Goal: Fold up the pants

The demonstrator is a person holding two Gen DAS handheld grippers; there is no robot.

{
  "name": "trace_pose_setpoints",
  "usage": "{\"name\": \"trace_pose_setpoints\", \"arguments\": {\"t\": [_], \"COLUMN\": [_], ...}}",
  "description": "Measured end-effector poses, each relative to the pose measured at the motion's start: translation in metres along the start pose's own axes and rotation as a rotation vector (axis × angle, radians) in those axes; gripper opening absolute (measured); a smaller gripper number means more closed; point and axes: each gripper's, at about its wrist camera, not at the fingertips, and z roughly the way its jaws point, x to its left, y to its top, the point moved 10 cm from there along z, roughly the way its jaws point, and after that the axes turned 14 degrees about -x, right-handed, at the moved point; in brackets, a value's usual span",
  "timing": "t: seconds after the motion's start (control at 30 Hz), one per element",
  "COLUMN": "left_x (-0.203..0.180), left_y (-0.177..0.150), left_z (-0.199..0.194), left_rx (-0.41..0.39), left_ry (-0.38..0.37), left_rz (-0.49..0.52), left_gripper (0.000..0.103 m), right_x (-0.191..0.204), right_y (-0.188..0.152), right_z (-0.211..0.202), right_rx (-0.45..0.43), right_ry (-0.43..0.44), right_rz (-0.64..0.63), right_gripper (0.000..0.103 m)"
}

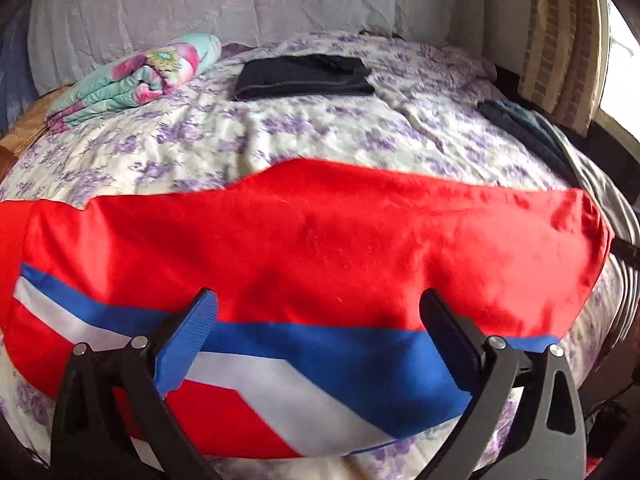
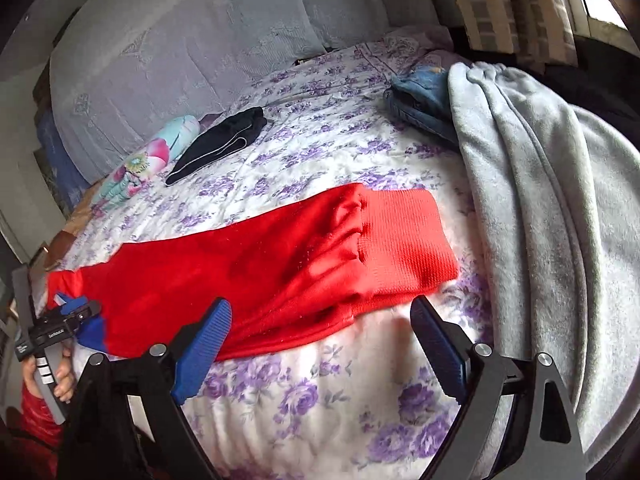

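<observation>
Red pants [image 1: 320, 248] with blue and white stripes lie flat across the near part of a bed. In the right wrist view the pants [image 2: 256, 264] stretch left to right, with the ribbed waistband [image 2: 408, 236] at the right end. My left gripper [image 1: 320, 336] is open, its blue-padded fingers spread over the striped near edge of the pants. My right gripper [image 2: 320, 344] is open, hovering over the near edge by the waistband. The left gripper also shows in the right wrist view [image 2: 74, 310], at the striped end.
The bed has a purple-flowered cover [image 1: 280, 136]. A folded black garment [image 1: 304, 78] and a folded floral blanket [image 1: 132, 84] lie at the far side. A grey garment [image 2: 540, 208] and folded jeans [image 2: 424, 100] lie on the right. A curtain [image 1: 560, 40] hangs at the right.
</observation>
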Motion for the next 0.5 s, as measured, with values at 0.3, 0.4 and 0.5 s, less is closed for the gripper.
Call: {"name": "trace_pose_setpoints", "arguments": {"t": [0.3,0.4,0.5], "left_x": [0.13,0.168,0.198], "left_y": [0.039,0.032,0.018], "left_z": [-0.05,-0.054,-0.045], "left_rx": [-0.154,-0.153,-0.118], "left_ry": [0.261,0.342,0.373], "left_rz": [-0.164,-0.197,-0.251], "left_gripper": [0.098,0.098,0.098], "right_x": [-0.025,-0.032,-0.033], "right_y": [0.003,0.006,0.008], "right_z": [0.003,0.019,0.033], "right_rx": [-0.052,-0.059,-0.065], "right_ry": [0.044,0.003,0.005], "right_rz": [0.259,0.27,0.287], "right_gripper": [0.082,0.064,0.055]}}
